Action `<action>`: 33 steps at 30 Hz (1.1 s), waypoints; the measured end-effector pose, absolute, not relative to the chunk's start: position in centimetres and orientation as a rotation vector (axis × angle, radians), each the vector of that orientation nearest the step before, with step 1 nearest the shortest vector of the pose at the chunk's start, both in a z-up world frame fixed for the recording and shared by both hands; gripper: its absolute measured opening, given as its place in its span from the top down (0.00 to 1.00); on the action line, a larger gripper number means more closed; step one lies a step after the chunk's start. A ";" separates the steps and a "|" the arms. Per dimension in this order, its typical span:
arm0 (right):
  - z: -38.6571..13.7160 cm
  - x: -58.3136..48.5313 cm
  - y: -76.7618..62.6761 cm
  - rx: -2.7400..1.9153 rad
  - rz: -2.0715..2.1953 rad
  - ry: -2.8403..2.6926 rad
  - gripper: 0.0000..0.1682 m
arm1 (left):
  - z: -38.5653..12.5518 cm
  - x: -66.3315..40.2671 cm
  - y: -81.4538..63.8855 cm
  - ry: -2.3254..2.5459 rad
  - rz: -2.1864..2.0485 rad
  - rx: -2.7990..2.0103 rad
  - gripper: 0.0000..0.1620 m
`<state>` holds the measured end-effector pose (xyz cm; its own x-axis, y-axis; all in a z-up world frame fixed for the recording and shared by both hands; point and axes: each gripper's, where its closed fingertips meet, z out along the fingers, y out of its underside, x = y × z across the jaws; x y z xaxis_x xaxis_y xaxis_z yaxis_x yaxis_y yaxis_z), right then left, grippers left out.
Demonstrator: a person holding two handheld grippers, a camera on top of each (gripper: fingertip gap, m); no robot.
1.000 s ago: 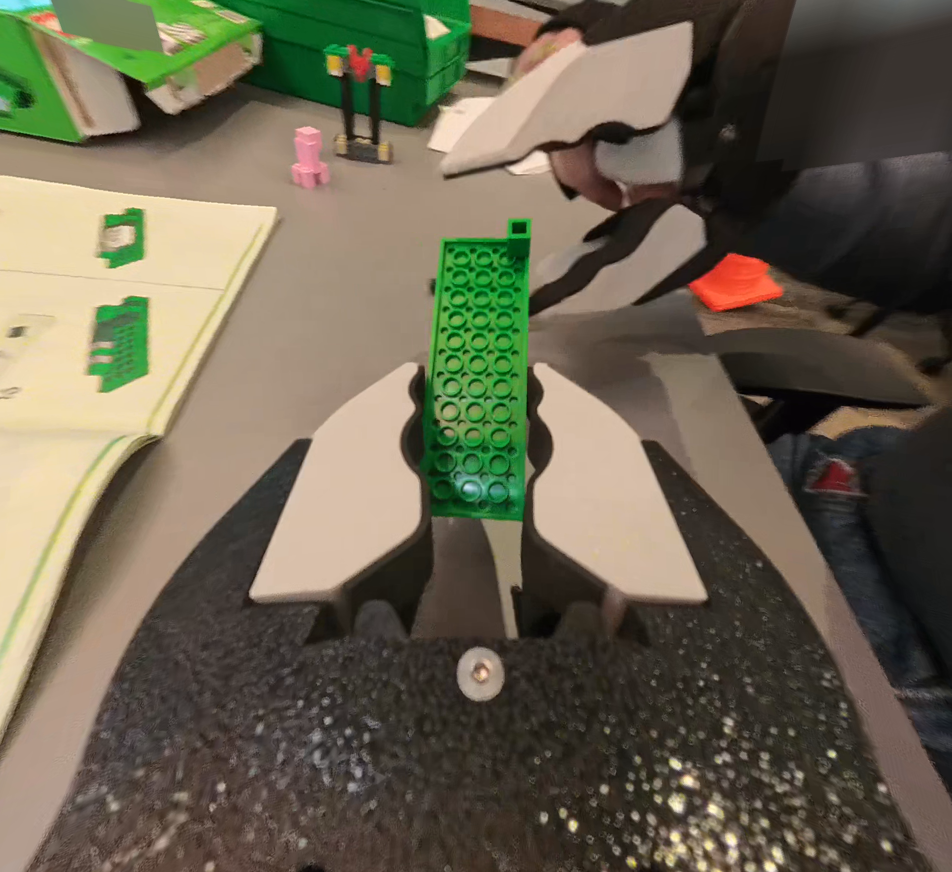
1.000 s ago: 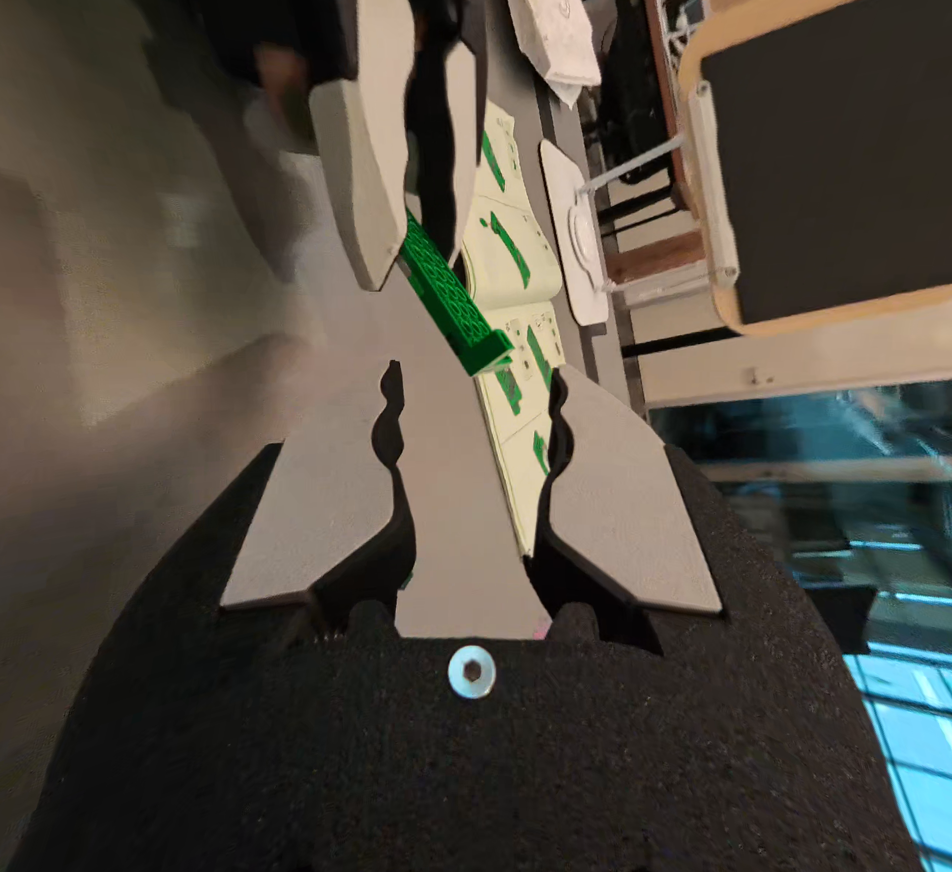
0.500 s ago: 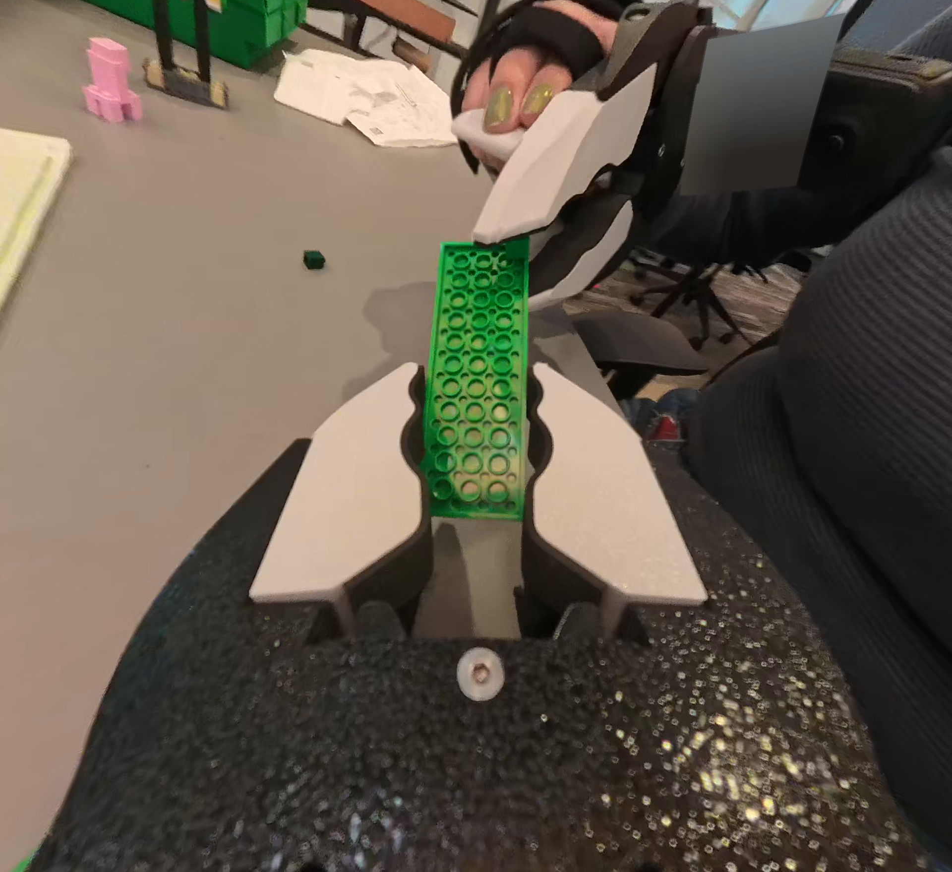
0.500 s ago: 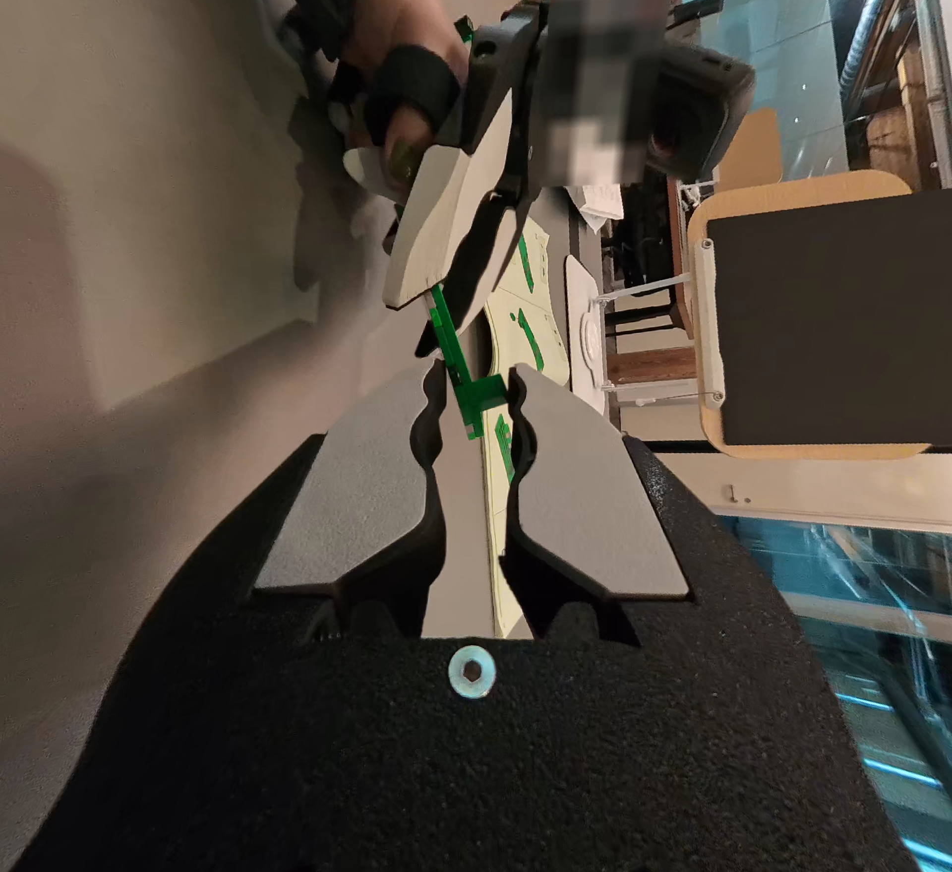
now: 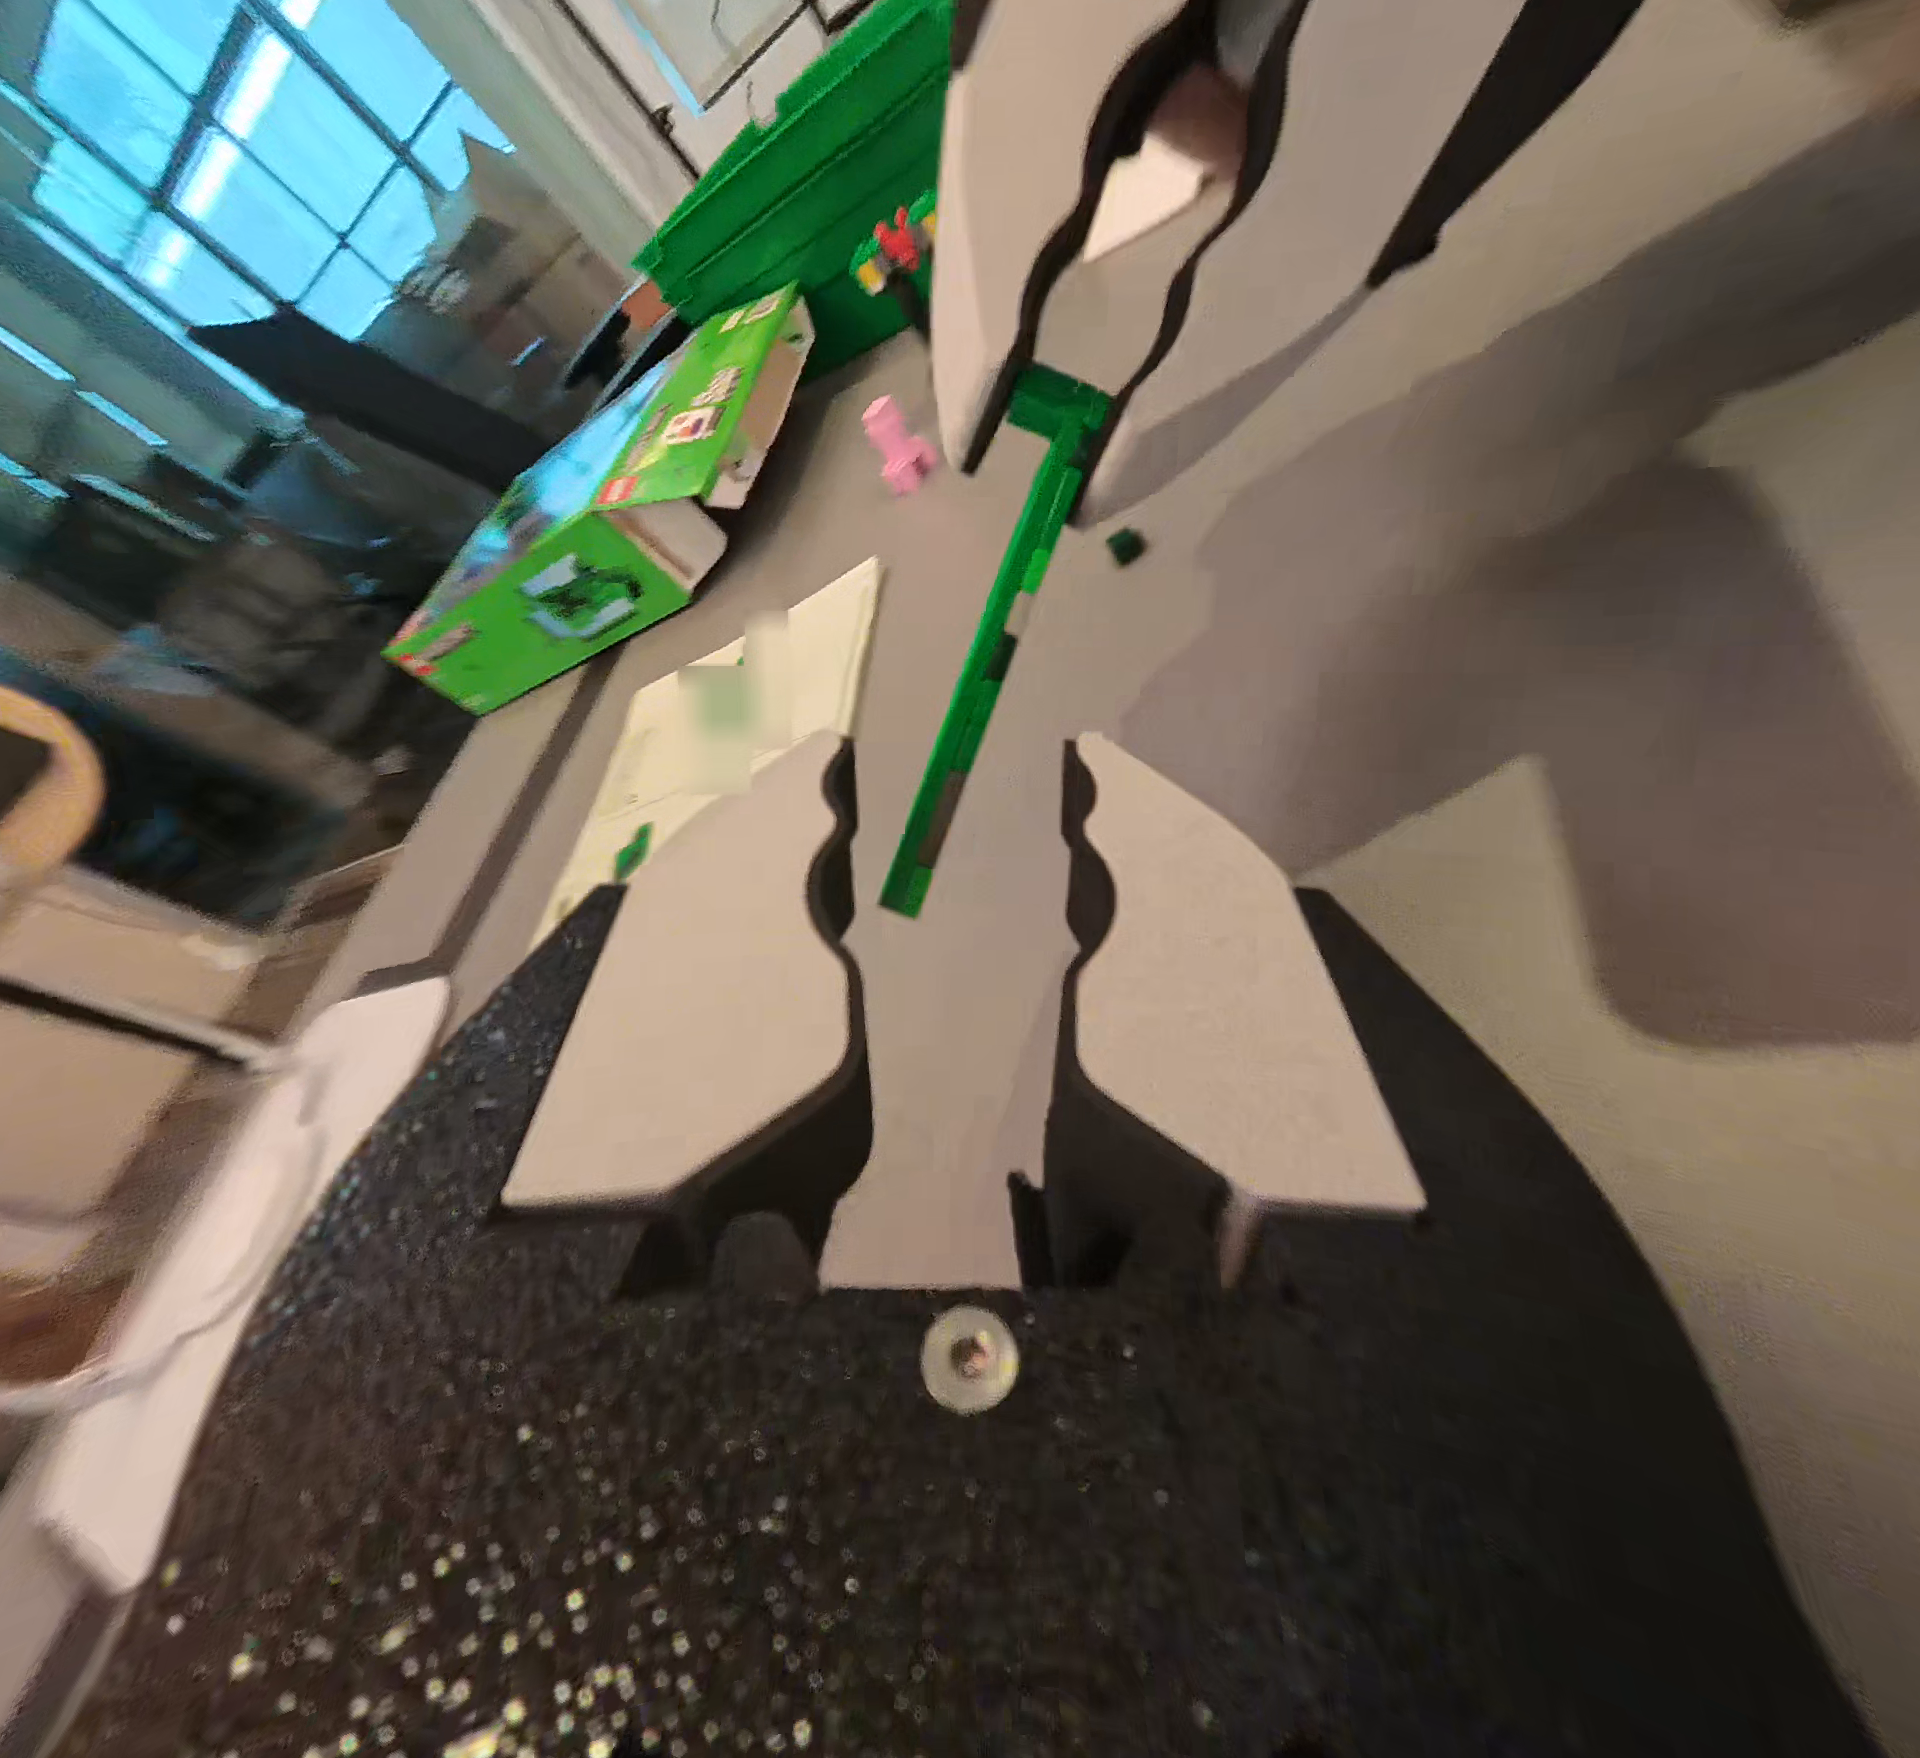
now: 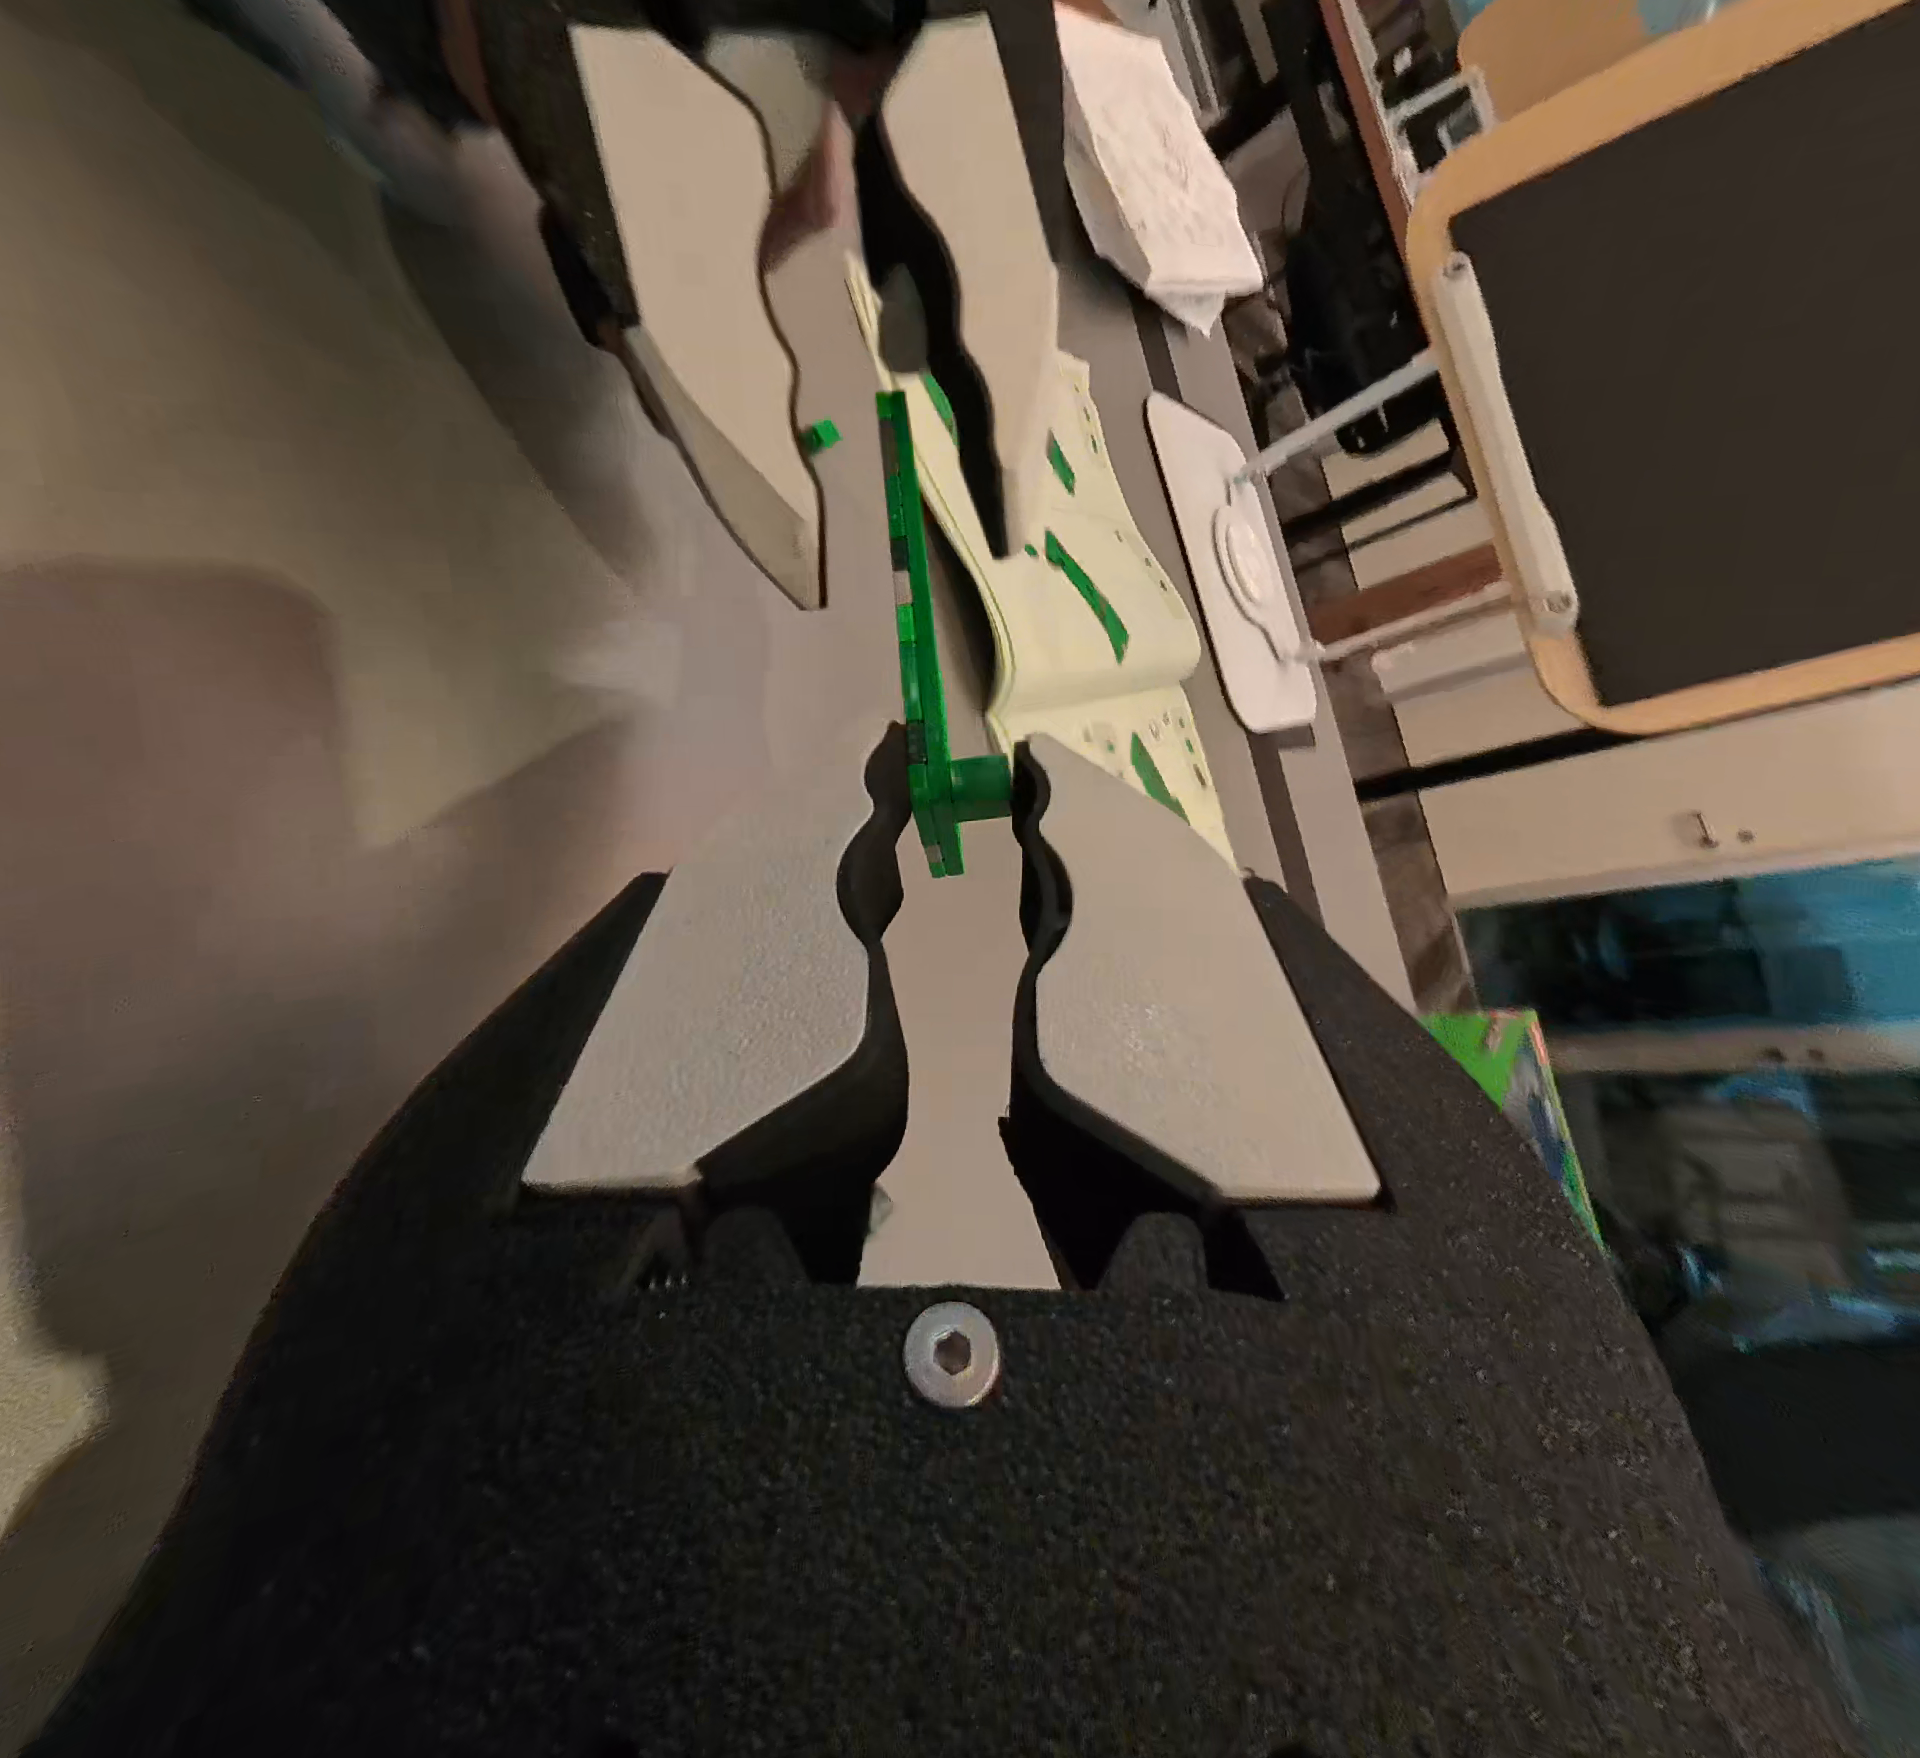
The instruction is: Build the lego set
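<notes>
**Q:** Which way does the piece lie from each tool?

**A:** I read the green plate (image 5: 982, 659) as edge-on in both wrist views. Its long axis runs straight from my left gripper (image 5: 961, 740) to my right gripper (image 6: 956, 758), and the two tools face each other along it. The plate hangs in the air over the grey table (image 5: 1455, 669), just to the side of the open instruction booklet (image 6: 1081, 586).

**Q:** Which tool carries it?

**A:** The right one. Its fingers are pressed onto the end that bears a small green brick (image 6: 982, 789). One pad lies against the plate's flat face, and the other lies against the brick that stands out from it. My left gripper is spread. The plate's other end sits in the gap between its fingers and, as far as I can see, touches neither.

**Q:** So what does the next move turn on?

**A:** I judge that it turns on the axis. The plate points down the left tool's centreline with its thin edge towards that camera. If the left fingers closed, they would meet its broad faces, not its edges. The right tool is the nearer to the brick end, so any pressing on that brick falls to it.

**Q:** Is there anything else near the booklet?

**A:** A loose dark green piece (image 5: 1124, 548) and a pink figure (image 5: 899, 451) lie on the table beyond the booklet. A green box (image 5: 582, 565) lies at the booklet's far side.
</notes>
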<state>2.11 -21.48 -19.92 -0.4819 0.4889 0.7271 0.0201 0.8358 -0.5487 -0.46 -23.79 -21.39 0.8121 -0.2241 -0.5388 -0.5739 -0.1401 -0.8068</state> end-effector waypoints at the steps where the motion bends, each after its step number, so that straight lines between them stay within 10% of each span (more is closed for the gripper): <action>1: -20.0 1.9 -21.1 -0.388 0.529 -2.018 0.89 | -21.6 -0.7 -23.6 0.633 0.415 -1.732 0.80; 21: -20.1 2.4 -15.8 -0.777 0.588 -2.002 0.77 | -23.3 -3.1 -22.6 0.712 0.889 -1.824 0.96; 33: -27.8 5.0 -10.2 -1.557 0.595 -2.176 0.95 | -24.5 -4.7 -18.5 0.938 1.082 -1.684 0.96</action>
<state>5.00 -10.16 -27.76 -0.3009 0.9509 0.0729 0.7814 0.2896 -0.5528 -4.74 -18.52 -24.50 0.3299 -0.1233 -0.9359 -0.9089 -0.3093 -0.2796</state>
